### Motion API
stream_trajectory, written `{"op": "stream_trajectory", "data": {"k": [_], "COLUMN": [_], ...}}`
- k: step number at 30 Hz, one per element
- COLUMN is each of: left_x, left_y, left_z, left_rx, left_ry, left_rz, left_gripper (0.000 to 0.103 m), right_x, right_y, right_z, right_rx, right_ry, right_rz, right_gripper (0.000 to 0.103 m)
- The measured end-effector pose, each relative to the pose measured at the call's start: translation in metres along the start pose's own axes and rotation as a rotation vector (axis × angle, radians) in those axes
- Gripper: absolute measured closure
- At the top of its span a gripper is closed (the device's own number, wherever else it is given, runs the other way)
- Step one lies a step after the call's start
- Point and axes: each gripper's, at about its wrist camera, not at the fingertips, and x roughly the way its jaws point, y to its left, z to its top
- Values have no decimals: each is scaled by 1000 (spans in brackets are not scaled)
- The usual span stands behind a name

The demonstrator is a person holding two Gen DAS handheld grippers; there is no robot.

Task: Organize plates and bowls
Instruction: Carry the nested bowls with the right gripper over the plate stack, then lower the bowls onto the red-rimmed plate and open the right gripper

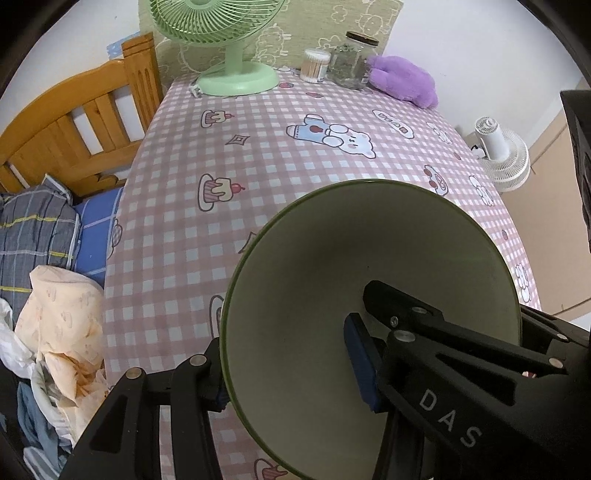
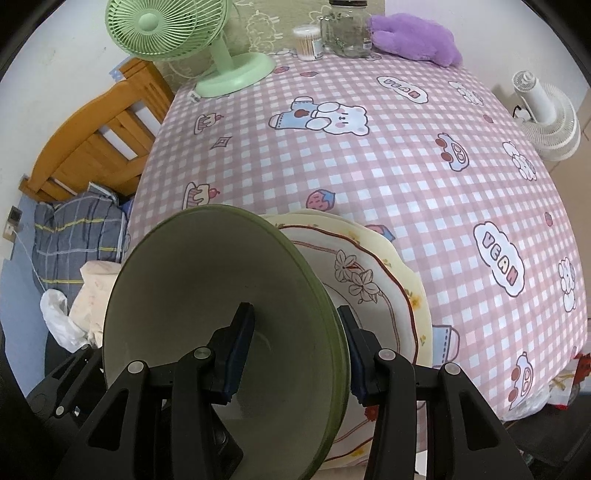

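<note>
In the left wrist view a green bowl (image 1: 369, 240) with a pale inside hangs tilted over the pink checked tablecloth (image 1: 229, 155). My left gripper (image 1: 290, 374) is shut on its wall, one pad outside the left rim and one inside. In the right wrist view a green bowl (image 2: 184, 277) is tilted the same way. My right gripper (image 2: 295, 352) is shut on its right wall, the left pad inside and the right pad outside. I cannot tell whether it is one bowl. Just right of it, cream flowered plates (image 2: 373, 280) lie stacked on the tablecloth (image 2: 406, 166).
At the table's far edge stand a green desk fan (image 2: 229, 74), a cotton swab tub (image 2: 308, 42), a glass jar (image 2: 345, 31) and a purple plush (image 2: 417, 38). A white fan (image 2: 550, 122) is off to the right. A wooden bed (image 1: 74, 125) with bedding and clothes lies left.
</note>
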Motion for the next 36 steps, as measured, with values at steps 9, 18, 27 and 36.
{"op": "stream_trajectory", "data": {"k": [9, 18, 27, 36], "left_x": [0, -24, -67, -91], "left_y": [-6, -3, -25, -62], "left_z": [-9, -19, -33, -65], "left_rx": [56, 19, -57, -131], "left_ry": [-16, -102, -265, -396], "left_rz": [-5, 52, 123, 155], "left_gripper": [36, 23, 22, 11], "right_x": [-6, -30, -80, -127], "right_y": [1, 4, -6, -50], "right_z": [-13, -24, -36, -67], "right_rx": [17, -23, -100, -121], "right_ry": [-64, -153, -296, -456], "right_rz": [-38, -39, 20, 20], "right_gripper": [49, 37, 37, 25]}}
